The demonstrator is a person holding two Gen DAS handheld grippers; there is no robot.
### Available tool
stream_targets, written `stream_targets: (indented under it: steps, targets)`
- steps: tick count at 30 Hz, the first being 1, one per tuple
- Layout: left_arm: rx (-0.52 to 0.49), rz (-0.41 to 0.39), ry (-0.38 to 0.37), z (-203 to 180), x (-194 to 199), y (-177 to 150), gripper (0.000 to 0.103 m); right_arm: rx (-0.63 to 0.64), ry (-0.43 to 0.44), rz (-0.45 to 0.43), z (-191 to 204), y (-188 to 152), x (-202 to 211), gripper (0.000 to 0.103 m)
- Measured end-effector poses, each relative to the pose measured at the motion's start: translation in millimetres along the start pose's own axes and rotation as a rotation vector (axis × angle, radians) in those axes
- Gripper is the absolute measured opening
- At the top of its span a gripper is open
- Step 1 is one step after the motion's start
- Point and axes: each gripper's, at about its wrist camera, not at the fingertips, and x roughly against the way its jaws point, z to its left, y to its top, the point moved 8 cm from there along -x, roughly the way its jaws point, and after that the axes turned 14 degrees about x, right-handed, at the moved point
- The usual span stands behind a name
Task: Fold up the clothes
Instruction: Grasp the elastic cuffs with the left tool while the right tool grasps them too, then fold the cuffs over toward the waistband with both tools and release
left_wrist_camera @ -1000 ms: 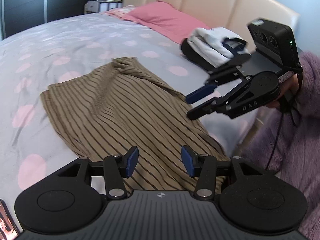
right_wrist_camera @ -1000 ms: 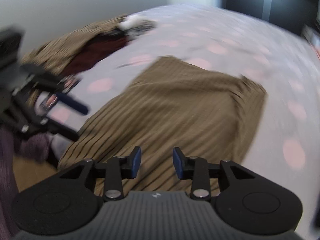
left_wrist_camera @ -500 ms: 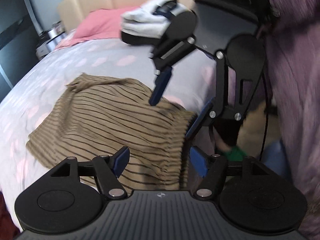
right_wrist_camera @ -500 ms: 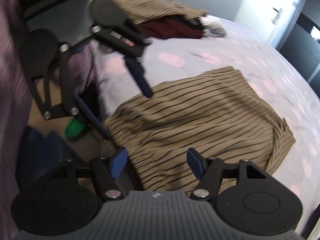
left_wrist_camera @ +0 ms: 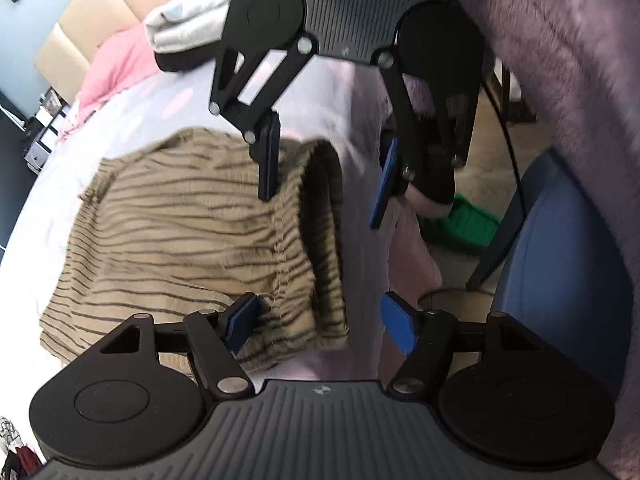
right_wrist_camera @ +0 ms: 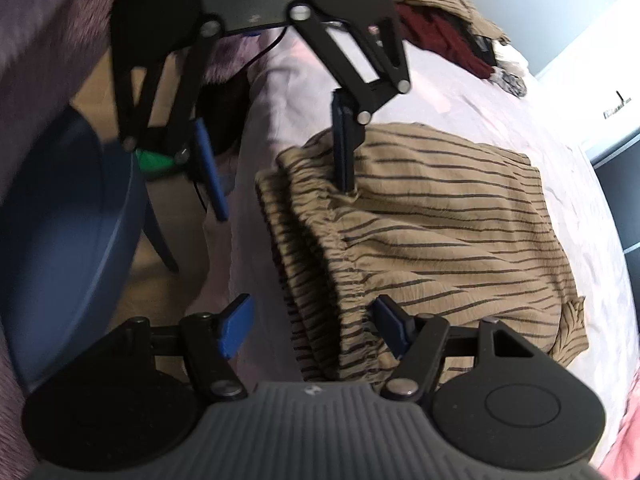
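A tan garment with dark stripes [left_wrist_camera: 180, 232] [right_wrist_camera: 440, 220] lies spread on the bed [left_wrist_camera: 132, 120], its gathered waistband hanging over the near edge. My left gripper [left_wrist_camera: 320, 326] [right_wrist_camera: 276, 164] is open and straddles one end of that waistband, with the cloth between its blue pads and not pressed by them. My right gripper [right_wrist_camera: 314, 328] [left_wrist_camera: 326, 172] is open too and straddles the other end of the same edge. The two grippers face each other along the bed's side and both point steeply down.
A blue chair [left_wrist_camera: 560, 260] [right_wrist_camera: 60, 220] stands right beside the bed, with a green object [left_wrist_camera: 460, 224] on the floor. A purple fuzzy sleeve [left_wrist_camera: 560, 60] is close by. Folded pale clothes [left_wrist_camera: 188, 28] and a pink pillow [left_wrist_camera: 116, 64] lie near the headboard. A clothes heap [right_wrist_camera: 440, 28] lies at the other end.
Both grippers have rolled over and come down from above the garment to its waistband at the bed's edge. Their jaws have spread wider.
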Motion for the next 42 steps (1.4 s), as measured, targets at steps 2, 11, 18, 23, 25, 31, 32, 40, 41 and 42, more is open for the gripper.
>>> stream_targets:
  steps: [2, 11, 18, 23, 25, 31, 32, 40, 41, 42]
  targets:
    - [-0.026, 0.014, 0.020, 0, -8, -5, 0.066, 0.049, -0.014, 0.022, 6, -2, -5, 0.070]
    - [-0.025, 0.006, 0.040, 14, -14, -8, 0.048, 0.187, -0.060, 0.075, 18, -13, -18, 0.069]
    - [0.203, -0.025, -0.067, 40, 3, 2, 0.031, 0.141, -0.079, 0.064, 0, -15, -4, 0.053]
    - [0.494, -0.069, -0.173, 74, 16, 7, 0.027, 0.077, -0.114, 0.050, -12, -20, 14, 0.055]
    - [0.612, -0.075, -0.215, 86, 17, 8, 0.026, 0.092, -0.125, 0.056, -11, -21, 13, 0.057]
    - [0.832, -0.097, -0.298, 111, 22, 8, 0.025, 0.111, -0.200, 0.076, -14, -23, 13, 0.052]
    - [0.843, -0.103, -0.298, 113, 24, 8, 0.025, 0.094, -0.218, 0.075, -18, -23, 14, 0.038]
    - [0.823, -0.156, -0.252, 134, 44, 20, 0.025, -0.186, -0.272, -0.011, -75, -30, 54, 0.029]
    - [0.814, -0.163, -0.238, 137, 47, 23, 0.025, -0.211, -0.279, -0.016, -83, -31, 58, 0.029]
    - [0.799, -0.168, -0.225, 140, 51, 26, 0.025, -0.231, -0.286, -0.019, -91, -32, 61, 0.029]
